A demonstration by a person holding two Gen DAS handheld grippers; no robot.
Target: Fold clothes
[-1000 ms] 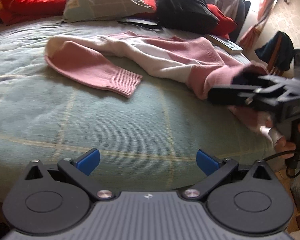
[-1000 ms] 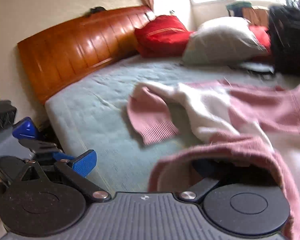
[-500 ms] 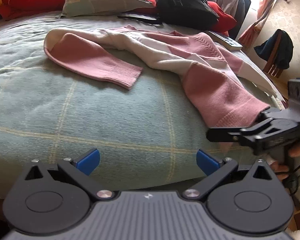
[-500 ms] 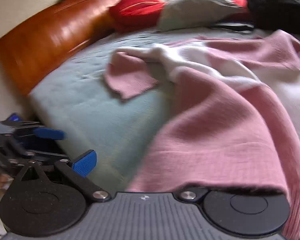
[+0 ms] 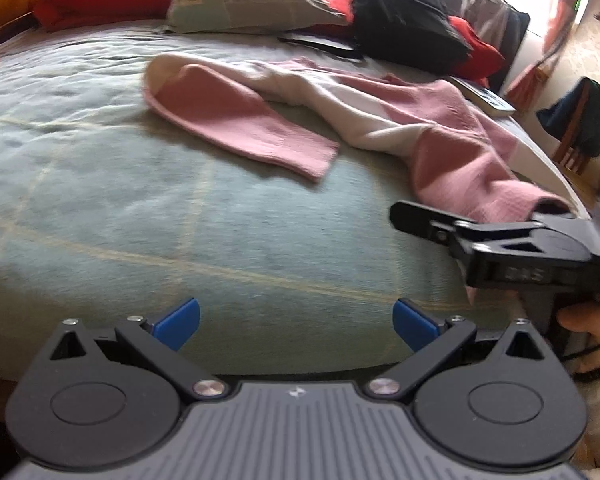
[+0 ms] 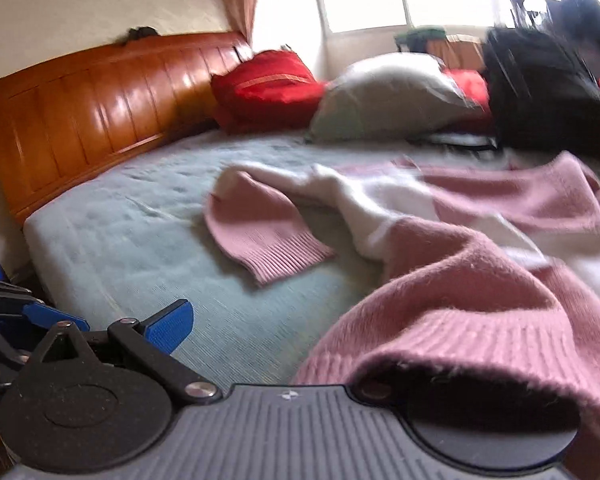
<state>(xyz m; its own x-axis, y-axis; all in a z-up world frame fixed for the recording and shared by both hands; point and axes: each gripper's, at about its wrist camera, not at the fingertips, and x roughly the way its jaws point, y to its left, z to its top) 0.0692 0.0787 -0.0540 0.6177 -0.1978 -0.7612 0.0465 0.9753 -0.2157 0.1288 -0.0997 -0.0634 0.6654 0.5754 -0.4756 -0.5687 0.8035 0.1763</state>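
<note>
On a green-blanketed bed (image 5: 148, 216), a pink-and-white sweater (image 5: 380, 120) sprawls unfolded toward two o'clock, its near sleeve, moments earlier stretched flat, now draped over the right gripper (image 5: 460, 232), jaws' state hidden, while the left gripper (image 5: 296, 320) waits released.
</note>
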